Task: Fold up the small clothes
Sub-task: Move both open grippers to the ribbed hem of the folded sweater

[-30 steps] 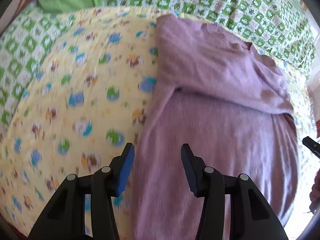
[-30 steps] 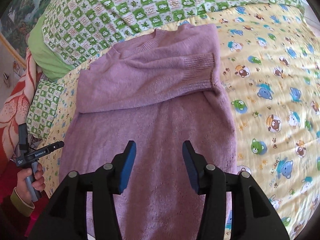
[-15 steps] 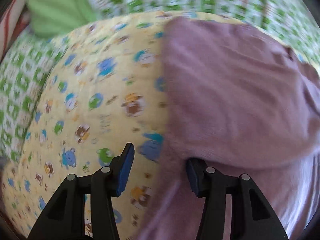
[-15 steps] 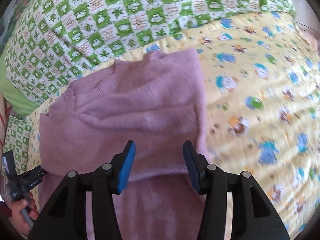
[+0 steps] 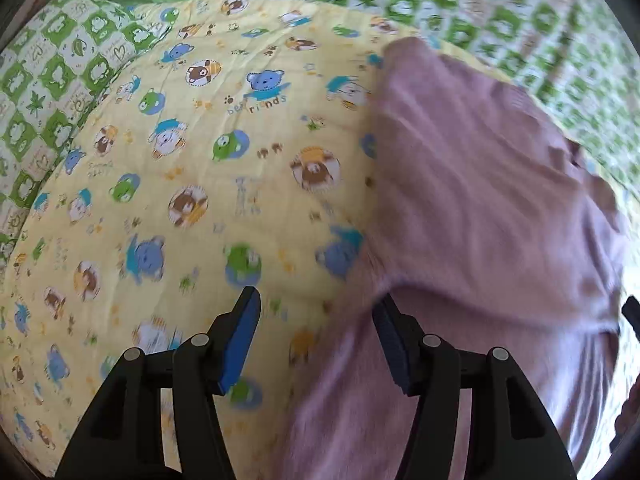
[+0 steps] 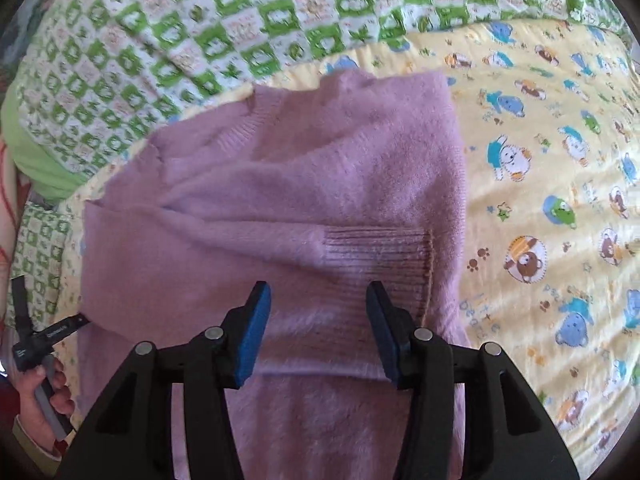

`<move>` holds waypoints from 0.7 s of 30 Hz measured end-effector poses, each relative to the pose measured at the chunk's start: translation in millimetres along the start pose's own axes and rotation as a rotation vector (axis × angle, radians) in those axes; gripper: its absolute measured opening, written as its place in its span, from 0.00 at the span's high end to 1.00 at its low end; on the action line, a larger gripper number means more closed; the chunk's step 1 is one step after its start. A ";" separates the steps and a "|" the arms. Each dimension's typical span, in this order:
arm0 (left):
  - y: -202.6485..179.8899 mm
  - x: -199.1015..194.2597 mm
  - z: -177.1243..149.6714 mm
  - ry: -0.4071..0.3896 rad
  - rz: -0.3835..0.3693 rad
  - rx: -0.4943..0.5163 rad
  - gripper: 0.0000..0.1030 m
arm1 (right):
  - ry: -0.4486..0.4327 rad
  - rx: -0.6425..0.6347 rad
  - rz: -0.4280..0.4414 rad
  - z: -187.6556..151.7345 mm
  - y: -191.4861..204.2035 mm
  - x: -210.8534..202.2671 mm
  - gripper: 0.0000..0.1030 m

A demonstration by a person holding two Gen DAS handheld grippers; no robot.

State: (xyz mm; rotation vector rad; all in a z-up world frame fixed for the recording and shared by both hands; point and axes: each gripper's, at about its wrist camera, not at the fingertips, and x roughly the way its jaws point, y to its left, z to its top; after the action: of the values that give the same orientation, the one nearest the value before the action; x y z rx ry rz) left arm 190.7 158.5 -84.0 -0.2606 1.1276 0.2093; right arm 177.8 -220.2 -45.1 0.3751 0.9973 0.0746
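The sweater (image 6: 280,208) is plain lilac knit — its ribbed cuff (image 6: 376,256) slightly browner. Beneath the sweater lies a yellow blanket (image 6: 540,184) with cartoon bears; beyond the sweater, a green-and-white checked quilt (image 6: 208,28).

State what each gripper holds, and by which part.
Nothing. Left gripper and right gripper both stand open above the fuzzy purple knit sweater, jaws apart with no fabric pinched between them.

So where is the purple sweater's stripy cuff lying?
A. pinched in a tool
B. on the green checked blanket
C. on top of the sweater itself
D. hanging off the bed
C: the sleeve is folded across the purple sweater, so its ribbed cuff rests on the sweater's body, just ahead of the open right tool.
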 end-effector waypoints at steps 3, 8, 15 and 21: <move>7.8 -17.9 -23.9 0.022 -0.048 0.024 0.43 | -0.015 0.005 0.016 -21.5 -6.7 -30.5 0.41; 21.2 -45.3 -84.1 0.081 -0.081 0.057 0.35 | 0.009 0.020 -0.012 -70.9 -22.0 -70.6 0.41; 37.2 -71.6 -166.0 0.161 -0.141 0.057 0.33 | 0.038 0.040 -0.040 -132.7 -33.4 -116.5 0.41; 35.8 -87.1 -220.2 0.202 -0.180 0.096 0.31 | 0.074 0.050 -0.042 -179.9 -43.1 -139.7 0.40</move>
State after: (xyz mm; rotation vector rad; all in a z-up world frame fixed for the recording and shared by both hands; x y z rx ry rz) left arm -45.5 121.3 -97.3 -0.3005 1.3024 -0.0317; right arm -52.6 -243.5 -34.5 0.3988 1.0817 0.0256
